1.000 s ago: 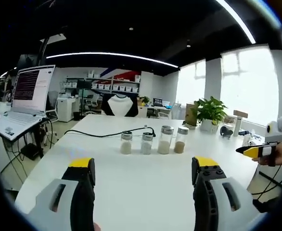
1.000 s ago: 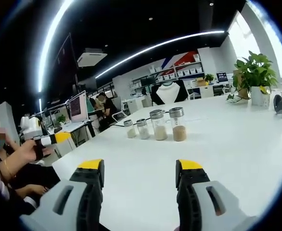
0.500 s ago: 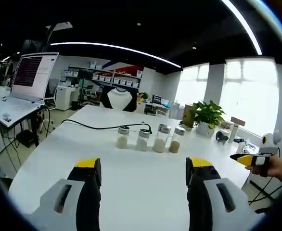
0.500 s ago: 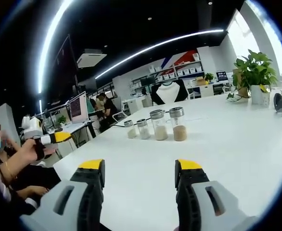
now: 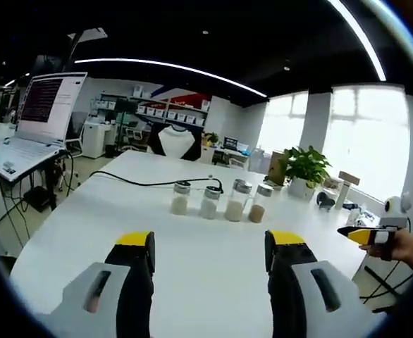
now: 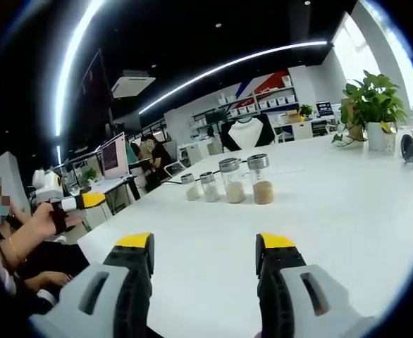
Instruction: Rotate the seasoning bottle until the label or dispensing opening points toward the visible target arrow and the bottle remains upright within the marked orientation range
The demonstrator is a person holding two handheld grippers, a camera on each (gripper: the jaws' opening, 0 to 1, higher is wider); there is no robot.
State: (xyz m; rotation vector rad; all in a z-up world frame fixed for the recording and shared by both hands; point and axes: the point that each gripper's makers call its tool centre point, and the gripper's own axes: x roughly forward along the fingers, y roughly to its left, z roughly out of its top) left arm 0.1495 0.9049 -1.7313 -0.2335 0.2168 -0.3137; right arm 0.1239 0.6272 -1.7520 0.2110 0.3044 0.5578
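Observation:
Several glass seasoning bottles with metal caps stand upright in a row on the white table (image 5: 192,253). In the left gripper view the row runs from the leftmost bottle (image 5: 180,198) to the rightmost bottle (image 5: 258,203), well ahead of my left gripper (image 5: 208,245), which is open with nothing between its jaws. In the right gripper view the same row runs from the far bottle (image 6: 189,188) to the near tall bottle (image 6: 261,179). My right gripper (image 6: 205,246) is open and empty, short of the bottles. The right gripper's tip (image 5: 365,235) shows at the right edge, the left gripper's tip (image 6: 87,201) at the left.
A black cable (image 5: 143,184) runs across the table behind the bottles. A laptop (image 5: 30,127) stands on a stand at the left. A potted plant (image 5: 304,171) and small objects sit at the far right of the table. A person's hand (image 6: 37,222) holds the left gripper.
My left gripper's jaws have closed in a little, and its view has shifted slightly. The right gripper view is almost unchanged.

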